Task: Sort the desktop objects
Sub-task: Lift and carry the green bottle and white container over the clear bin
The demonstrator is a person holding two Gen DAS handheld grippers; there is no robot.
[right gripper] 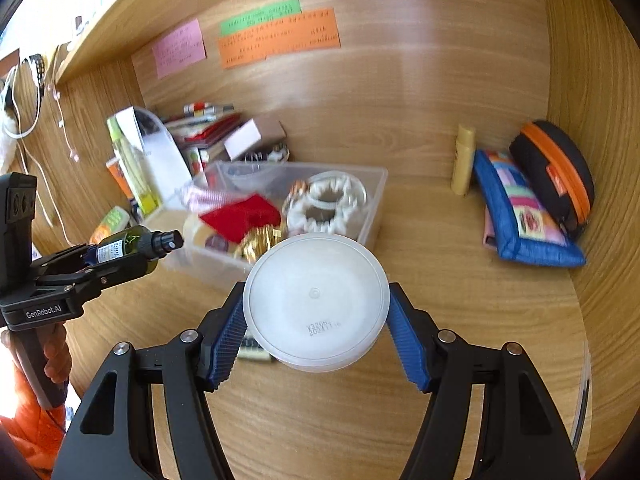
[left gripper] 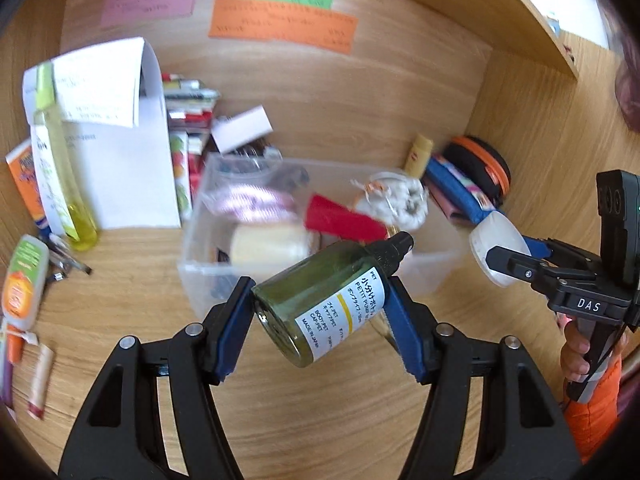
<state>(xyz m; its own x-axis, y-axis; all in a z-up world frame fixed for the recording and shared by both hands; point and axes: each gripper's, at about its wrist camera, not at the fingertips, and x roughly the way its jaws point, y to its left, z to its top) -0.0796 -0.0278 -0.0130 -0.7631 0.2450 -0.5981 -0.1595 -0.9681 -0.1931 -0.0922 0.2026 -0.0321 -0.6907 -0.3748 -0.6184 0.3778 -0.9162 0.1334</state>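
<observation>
- Green glass sits nearest us on the left: our left gripper (left gripper: 320, 316) is clamped on the bottle (left gripper: 320, 308), blue pads pressing its sides. The bottle lies tilted, its black nozzle at about 1 o'clock, aimed toward the bin.
- On the right, our right gripper (right gripper: 316, 320) is closed on the white jar (right gripper: 316, 300), pads at 9 and 3 o'clock of its round body. We see its flat base with a printed date code, so we judge it is held on its side, which keeps the grip across its widest part.
- Both pieces hang above the wooden desk (right gripper: 460, 320), off the surface, near the front wall of the bin. We take it they are carried this way to be dropped in with the other small items.
- Just beyond, at 12 o'clock, the clear bin (right gripper: 376, 184) already holds a red cloth (right gripper: 244, 212), a white scrunchie (right gripper: 328, 204) and a tape roll (right gripper: 200, 228); free room looks scarce, so placement will need care.
- Further right, at 2 o'clock, a blue pouch (right gripper: 520, 220) leans against a black-and-orange case (right gripper: 556, 172), with a yellow tube (right gripper: 464, 160) upright beside them.
- Left of the bin, at 10 o'clock, a yellow bottle (left gripper: 60, 168) and papers (left gripper: 120, 140) stand against the wall.
- Farthest off, coloured notes (right gripper: 276, 36) are stuck to the back panel.
</observation>
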